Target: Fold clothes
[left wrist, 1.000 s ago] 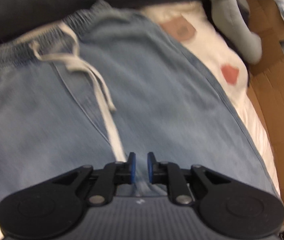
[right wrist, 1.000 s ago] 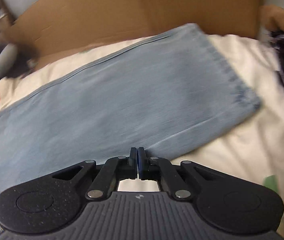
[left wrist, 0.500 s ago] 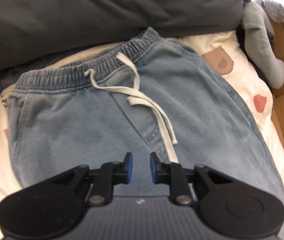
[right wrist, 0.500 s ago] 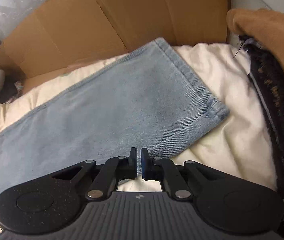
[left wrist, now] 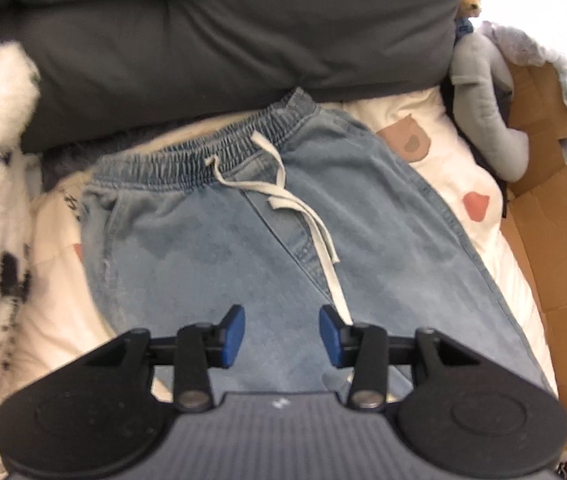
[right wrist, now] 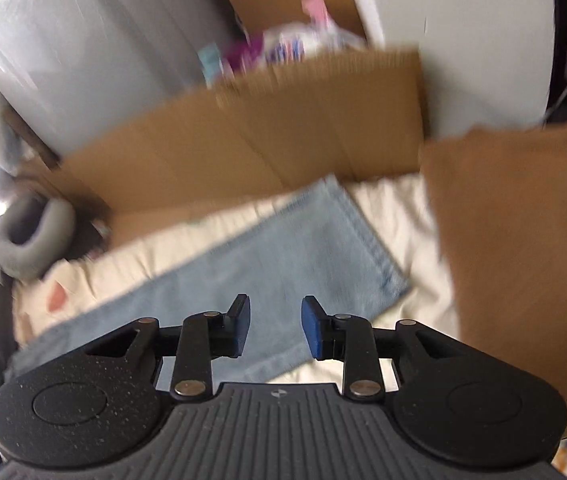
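- The blue pants (left wrist: 267,248) lay flat on the bed (left wrist: 455,176), waistband at the far end.
- The left claw (left wrist: 281,334) was spread wide above them, holding nothing. It might snag the white string (left wrist: 315,232) just beside it.
- The right claw (right wrist: 274,326) hung spread over the pant leg (right wrist: 283,264). A shallow pinch might catch one layer only, and the fold could go crooked.

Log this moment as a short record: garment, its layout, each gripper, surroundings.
garment: light blue jeans with drawstring
layout: spread flat on cream bedding, waistband toward the dark pillow; leg hem near cardboard
left gripper: jaws open, empty, above the seat
right gripper: jaws open, empty, above the leg
beside: brown garment, grey plush
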Tool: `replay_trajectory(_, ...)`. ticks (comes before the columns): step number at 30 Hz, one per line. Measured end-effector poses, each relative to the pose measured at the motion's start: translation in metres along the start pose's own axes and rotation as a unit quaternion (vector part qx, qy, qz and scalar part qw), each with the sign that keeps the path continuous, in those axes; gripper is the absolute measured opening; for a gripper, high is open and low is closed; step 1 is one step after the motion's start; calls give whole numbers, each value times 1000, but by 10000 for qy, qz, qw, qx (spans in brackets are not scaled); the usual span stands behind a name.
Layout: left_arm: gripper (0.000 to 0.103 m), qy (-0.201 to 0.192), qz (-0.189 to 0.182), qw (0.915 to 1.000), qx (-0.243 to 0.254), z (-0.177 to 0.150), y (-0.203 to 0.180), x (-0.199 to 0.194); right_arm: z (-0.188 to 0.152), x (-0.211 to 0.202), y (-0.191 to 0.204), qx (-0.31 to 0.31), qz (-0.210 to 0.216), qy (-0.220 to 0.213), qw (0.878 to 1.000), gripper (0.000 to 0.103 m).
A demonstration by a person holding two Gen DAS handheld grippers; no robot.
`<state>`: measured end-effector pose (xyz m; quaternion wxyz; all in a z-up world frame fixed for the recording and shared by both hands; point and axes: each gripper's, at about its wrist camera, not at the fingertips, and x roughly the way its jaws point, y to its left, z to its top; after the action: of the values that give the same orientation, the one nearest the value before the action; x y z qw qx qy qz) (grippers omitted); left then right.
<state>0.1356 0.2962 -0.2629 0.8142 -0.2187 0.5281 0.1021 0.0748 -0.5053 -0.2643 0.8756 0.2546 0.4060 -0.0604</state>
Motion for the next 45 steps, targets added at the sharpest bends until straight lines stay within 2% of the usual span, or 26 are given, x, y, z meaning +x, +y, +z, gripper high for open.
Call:
replay_trajectory(4, 51, -92, -32, 9999, 71, 6, -3, -32, 38, -61, 4, -64, 59, -279, 9996, 38)
replay_trajectory(8, 53, -31, -147, 9999, -12, 13, -2, -59, 76, -117, 5, -170, 95, -475, 9987, 41)
replay_trajectory(12, 53, 122, -145, 9996, -212, 19, 0, -84, 107, -155, 3, -337, 142, -440, 9984, 42)
replay_trajectory(18, 55, 143, -358, 9992, -43, 22, -6, -120, 148, -203, -7, -341, 269, -237, 9988, 42)
replay_trajectory(20, 66, 143, -428, 9990, 73, 21, -9, -129, 157, -219, -9, -430, 273, -150, 9986, 43)
replay_trajectory(21, 67, 120, -464, 9988, 137, 20, -10, -134, 158, -226, -11, -480, 286, -130, 9984, 43)
replay_trajectory(23, 67, 75, -536, 9982, 249, 17, -12, -142, 157, -237, -17, -581, 327, -113, 9977, 44)
replay_trajectory(28, 67, 81, -680, 9975, 157, 14, -3, -158, 155, -264, -33, -831, 431, -70, 9956, 49)
replay_trajectory(32, 68, -35, -633, 9978, 181, 11, 1, -172, 131, -268, -51, -1038, 630, 46, 9926, 49)
replay_trajectory(38, 69, -133, -392, 9981, 459, 2, 6, -187, 76, -263, -82, -1015, 869, 254, 9907, 51)
replay_trajectory(45, 70, -82, -329, 9992, 211, -7, 28, -177, -1, -230, -106, -771, 874, 621, 9912, 51)
